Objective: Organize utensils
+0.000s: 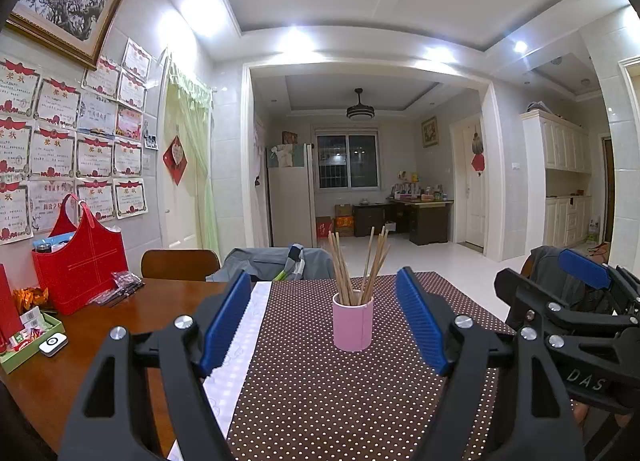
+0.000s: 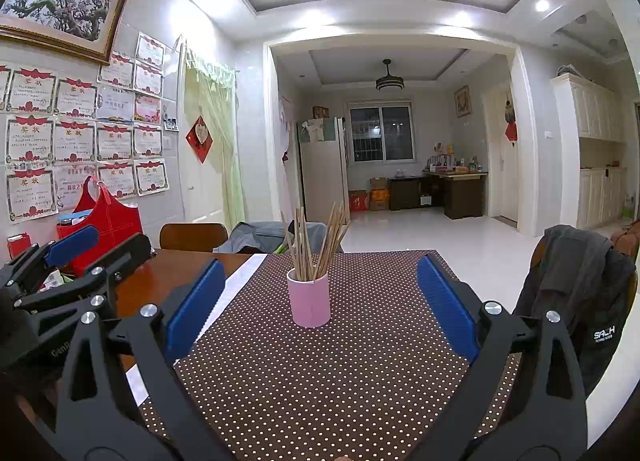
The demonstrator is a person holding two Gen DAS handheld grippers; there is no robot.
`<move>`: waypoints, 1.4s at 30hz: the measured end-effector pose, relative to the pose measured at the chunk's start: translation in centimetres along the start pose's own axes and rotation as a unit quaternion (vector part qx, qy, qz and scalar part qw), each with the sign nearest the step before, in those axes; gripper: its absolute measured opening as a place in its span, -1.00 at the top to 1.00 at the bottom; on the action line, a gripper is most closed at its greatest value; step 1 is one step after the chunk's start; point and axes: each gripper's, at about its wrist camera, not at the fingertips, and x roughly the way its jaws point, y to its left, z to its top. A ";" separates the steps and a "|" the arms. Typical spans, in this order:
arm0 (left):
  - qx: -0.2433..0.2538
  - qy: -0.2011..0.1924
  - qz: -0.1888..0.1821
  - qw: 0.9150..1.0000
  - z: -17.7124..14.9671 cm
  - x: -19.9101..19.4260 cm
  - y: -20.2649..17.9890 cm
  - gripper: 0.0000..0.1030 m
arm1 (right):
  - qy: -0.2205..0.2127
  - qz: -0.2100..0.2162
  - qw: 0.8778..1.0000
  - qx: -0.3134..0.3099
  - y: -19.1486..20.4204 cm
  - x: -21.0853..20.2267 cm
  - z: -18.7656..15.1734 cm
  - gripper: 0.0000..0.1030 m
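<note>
Chopsticks [image 1: 357, 265] upright, fanned in pink cup [image 1: 353, 325]; white remote [image 1: 53, 343] only in left view; left gripper [image 1: 324, 321], right gripper [image 2: 320, 303] jaws spread, empty.

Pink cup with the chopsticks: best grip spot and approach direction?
Grip the pink cup round its bare mid-wall, coming in level from the near side. It stands upright on the dotted cloth, and the chopsticks fan out above the rim, blocking a top grasp. Both grippers are open, the right gripper roughly centred.
</note>
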 end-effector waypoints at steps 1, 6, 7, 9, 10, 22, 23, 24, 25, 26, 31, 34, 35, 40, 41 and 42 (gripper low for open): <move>0.000 0.000 0.000 1.000 0.0 0.0 0.0 -0.44 | 0.000 0.000 1.000 0.000 0.0 0.0 0.0 -0.84; 0.000 0.001 0.000 1.000 0.0 0.0 0.0 -0.44 | 0.002 0.000 1.000 0.001 0.1 -0.1 0.0 -0.84; 0.000 0.001 0.000 1.000 0.0 0.0 0.0 -0.44 | 0.002 0.000 1.000 0.001 0.2 -0.1 -0.1 -0.84; 0.000 0.001 0.000 1.000 0.0 0.0 0.0 -0.44 | 0.003 0.000 1.000 0.001 0.2 -0.2 -0.1 -0.84; 0.001 0.000 0.000 1.000 0.0 0.0 0.0 -0.44 | 0.003 0.001 1.000 0.002 0.3 -0.2 -0.1 -0.84; 0.000 0.001 0.000 1.000 0.0 0.0 0.0 -0.44 | 0.003 0.000 1.000 0.002 0.3 -0.2 0.0 -0.84; 0.001 0.001 0.000 1.000 0.0 0.0 0.0 -0.44 | 0.003 0.000 1.000 0.002 0.3 -0.2 0.0 -0.84; 0.001 0.001 0.000 1.000 0.0 0.0 0.0 -0.44 | 0.003 0.000 1.000 0.002 0.1 0.0 0.1 -0.84; 0.001 0.001 0.000 1.000 0.0 0.0 0.0 -0.44 | 0.003 0.000 1.000 0.002 0.1 0.0 0.1 -0.84; 0.001 0.002 0.000 1.000 0.0 0.0 0.0 -0.44 | 0.004 0.000 1.000 0.003 0.1 0.0 0.1 -0.84; 0.001 0.003 0.000 1.000 -0.1 0.1 0.1 -0.43 | 0.006 0.000 1.000 0.004 0.1 0.1 -0.1 -0.84; 0.001 0.003 -0.001 1.000 -0.3 0.1 0.2 -0.44 | 0.007 0.000 1.000 0.004 0.1 0.1 -0.1 -0.84; 0.001 0.003 -0.001 1.000 -0.3 0.1 0.2 -0.44 | 0.006 0.000 1.000 0.004 0.1 0.0 -0.1 -0.84; 0.001 0.005 -0.001 1.000 -0.3 0.1 0.3 -0.44 | 0.009 0.000 1.000 0.005 0.2 0.0 -0.3 -0.84; 0.001 0.004 -0.001 1.000 -0.3 0.2 0.4 -0.44 | 0.009 0.000 1.000 0.005 0.3 -0.1 -0.4 -0.84; 0.001 0.005 -0.001 1.000 -0.4 0.2 0.5 -0.44 | 0.009 0.000 1.000 0.006 0.1 0.0 -0.3 -0.84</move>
